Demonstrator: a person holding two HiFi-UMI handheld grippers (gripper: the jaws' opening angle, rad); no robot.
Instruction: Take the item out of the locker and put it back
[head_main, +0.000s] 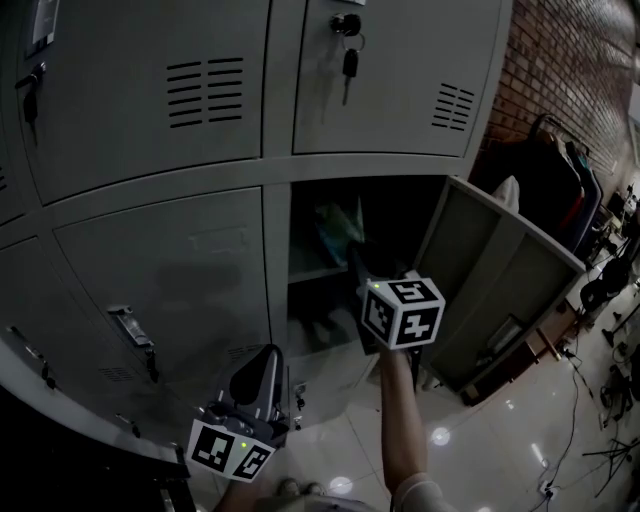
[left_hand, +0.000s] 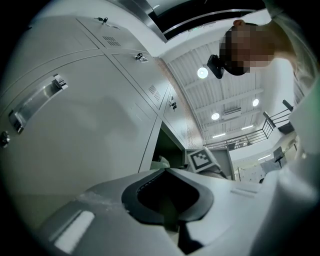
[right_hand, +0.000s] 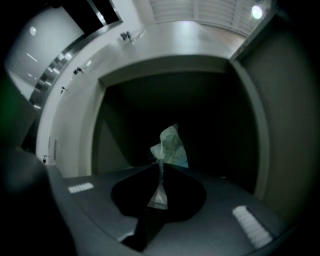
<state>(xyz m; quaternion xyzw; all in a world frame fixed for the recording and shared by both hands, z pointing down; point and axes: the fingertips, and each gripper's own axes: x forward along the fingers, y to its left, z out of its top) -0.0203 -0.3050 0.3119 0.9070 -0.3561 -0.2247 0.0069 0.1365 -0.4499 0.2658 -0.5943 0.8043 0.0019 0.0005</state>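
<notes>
The open locker compartment (head_main: 330, 290) is dark inside, and a crinkled green-and-white packet (head_main: 338, 225) shows in it. My right gripper (head_main: 356, 265) reaches into the opening, its marker cube (head_main: 402, 311) just outside. In the right gripper view the right gripper (right_hand: 161, 164) is shut on the packet (right_hand: 171, 146); a thin edge of the packet runs down between the closed jaws. My left gripper (head_main: 262, 372) hangs low in front of the closed lower-left locker door (head_main: 170, 270). It holds nothing, and in its own view the left gripper (left_hand: 164, 169) has its jaws together.
The compartment's door (head_main: 500, 280) stands swung open to the right. A key (head_main: 349, 55) hangs from the locker above. Closed grey lockers fill the left. A brick wall (head_main: 570, 60), a clothes rack (head_main: 560, 170) and cables on the shiny floor (head_main: 590, 400) lie to the right.
</notes>
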